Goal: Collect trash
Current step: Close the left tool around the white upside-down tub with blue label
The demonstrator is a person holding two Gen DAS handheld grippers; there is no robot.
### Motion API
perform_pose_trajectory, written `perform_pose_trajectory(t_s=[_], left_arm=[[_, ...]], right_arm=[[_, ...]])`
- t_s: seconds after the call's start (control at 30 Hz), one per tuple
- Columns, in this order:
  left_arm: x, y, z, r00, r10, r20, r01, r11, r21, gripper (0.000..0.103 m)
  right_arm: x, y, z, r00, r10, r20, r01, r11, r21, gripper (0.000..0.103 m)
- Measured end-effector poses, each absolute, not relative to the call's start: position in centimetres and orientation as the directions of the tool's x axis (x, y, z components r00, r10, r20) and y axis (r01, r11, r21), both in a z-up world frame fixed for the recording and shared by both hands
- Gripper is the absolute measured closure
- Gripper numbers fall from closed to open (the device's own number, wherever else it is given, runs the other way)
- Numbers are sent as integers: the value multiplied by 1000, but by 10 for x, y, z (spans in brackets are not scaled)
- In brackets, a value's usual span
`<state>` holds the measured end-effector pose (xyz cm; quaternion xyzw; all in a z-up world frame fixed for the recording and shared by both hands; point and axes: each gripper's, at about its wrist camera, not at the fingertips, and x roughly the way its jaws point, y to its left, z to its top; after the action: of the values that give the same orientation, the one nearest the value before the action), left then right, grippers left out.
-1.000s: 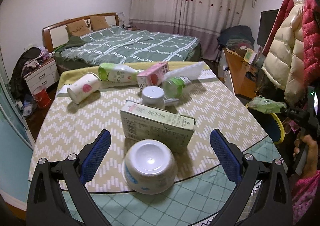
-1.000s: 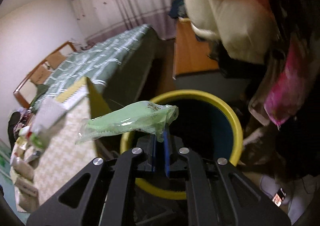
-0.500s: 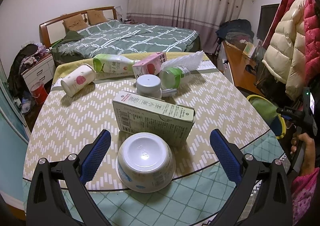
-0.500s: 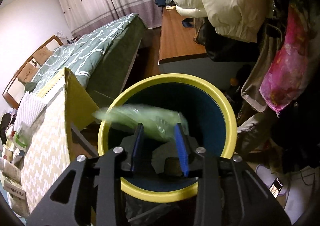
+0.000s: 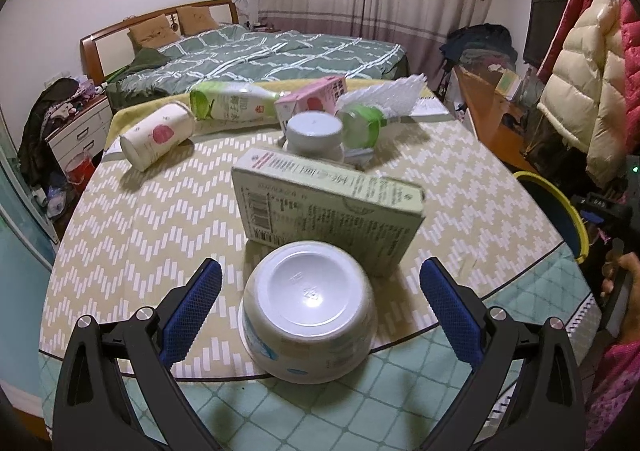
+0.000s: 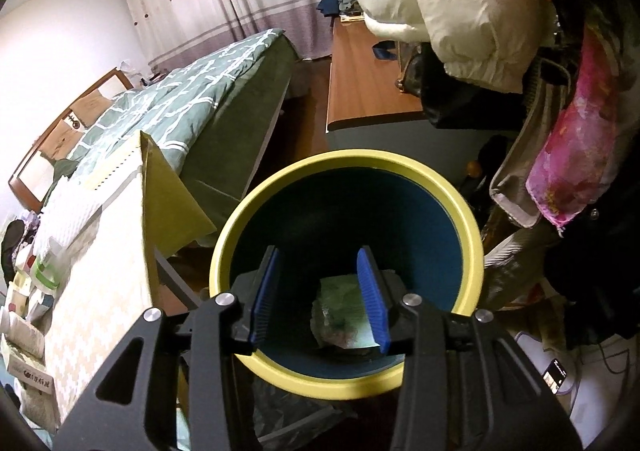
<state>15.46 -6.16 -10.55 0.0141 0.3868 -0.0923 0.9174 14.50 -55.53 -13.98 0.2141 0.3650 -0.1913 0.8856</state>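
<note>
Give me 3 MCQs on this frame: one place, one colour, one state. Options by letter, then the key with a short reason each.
1. Where is the green plastic wrapper?
A. on the table
B. inside the bin
C. on the bed

2. What colour is the rim of the bin?
A. yellow
B. red
C. white

3. How does the white bowl sit on the table?
A. upright
B. on its side
C. upside down

Key: 1 B, it lies at the bottom of the bin, below the right gripper, whose jaws are opening with nothing between them. 2 A, the rim is yellow around a dark blue inside. 3 C, its flat base faces up between the left gripper's open jaws.
</note>
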Motion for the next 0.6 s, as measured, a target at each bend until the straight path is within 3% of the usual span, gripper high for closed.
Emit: perform_pose_trajectory(t_s=[0.33,0.5,0.6], left_arm=[[167,-58,-133,647,-135,-751,162,986,-37,7],[173,-51,-140,627,-157,-763,156,985,-75,20],[171,-53,-139,628,-160,-762,164,984,-72,22]], right_arm=[[146,-553,-142,659,-173,-732,489,838,242,64],[147,-551,-142,660,-169,-732,483,841,242,64],[146,-551,-143,663,-165,-731,479,843,245,64]])
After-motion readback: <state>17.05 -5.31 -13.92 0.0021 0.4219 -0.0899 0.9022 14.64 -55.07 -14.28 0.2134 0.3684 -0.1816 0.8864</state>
